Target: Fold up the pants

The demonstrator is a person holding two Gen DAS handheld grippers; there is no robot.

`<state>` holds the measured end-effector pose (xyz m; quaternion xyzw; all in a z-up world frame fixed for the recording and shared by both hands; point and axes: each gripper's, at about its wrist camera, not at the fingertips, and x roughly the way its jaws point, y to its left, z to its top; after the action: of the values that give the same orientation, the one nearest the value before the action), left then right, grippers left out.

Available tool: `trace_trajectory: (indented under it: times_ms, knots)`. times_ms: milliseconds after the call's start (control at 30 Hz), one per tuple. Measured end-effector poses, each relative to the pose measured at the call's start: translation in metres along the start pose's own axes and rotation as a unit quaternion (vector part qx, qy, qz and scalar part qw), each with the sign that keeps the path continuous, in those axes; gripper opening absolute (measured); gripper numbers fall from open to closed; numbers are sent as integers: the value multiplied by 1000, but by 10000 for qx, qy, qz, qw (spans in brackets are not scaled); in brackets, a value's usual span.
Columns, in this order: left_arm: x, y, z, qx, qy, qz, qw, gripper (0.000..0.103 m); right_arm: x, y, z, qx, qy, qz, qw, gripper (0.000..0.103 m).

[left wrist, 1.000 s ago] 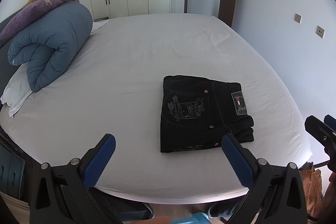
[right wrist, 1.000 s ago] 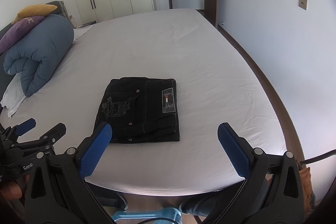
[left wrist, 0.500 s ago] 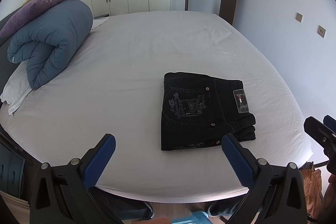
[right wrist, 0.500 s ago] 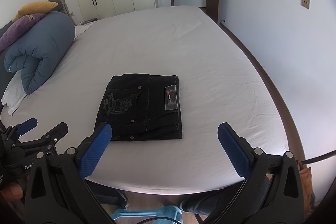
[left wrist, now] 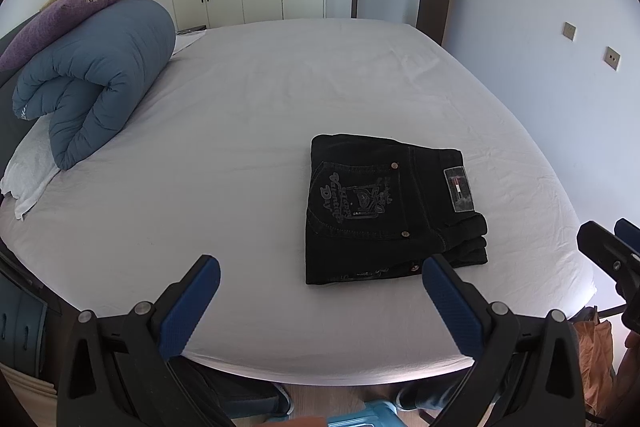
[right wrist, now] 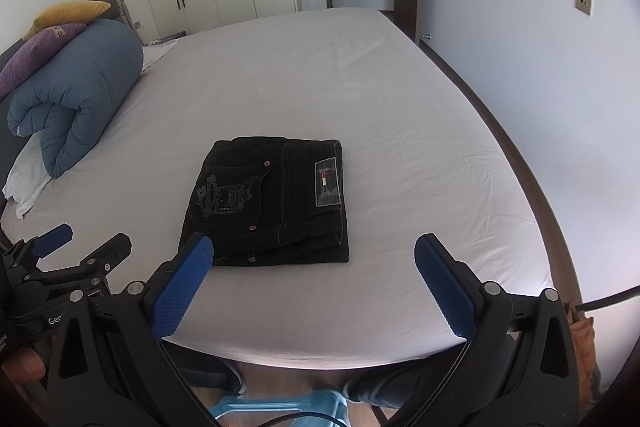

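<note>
- At frame bottom, left gripper [left wrist: 320, 267] fingers spread wide, gripping nothing.
- Right gripper [right wrist: 314, 247] likewise wide, empty.
- Black pants [left wrist: 390, 209] folded, center-right on white bed [left wrist: 240, 107].
- Blue duvet [left wrist: 96, 87] rolled, upper left.

Pants [left wrist: 384, 211] pocket embroidery: "Valentine Day", partly legible; waist patch unreadable.
</note>
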<state>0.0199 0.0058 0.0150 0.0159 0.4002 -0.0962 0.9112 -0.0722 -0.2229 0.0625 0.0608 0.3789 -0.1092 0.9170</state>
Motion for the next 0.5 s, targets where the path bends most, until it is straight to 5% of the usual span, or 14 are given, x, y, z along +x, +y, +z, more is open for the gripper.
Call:
trace_trajectory:
  times_ms: [500]
  knots:
    - [1,0,-1,3,12,3,10000,103,2,2,-2,-20,28,-10,10000,103]
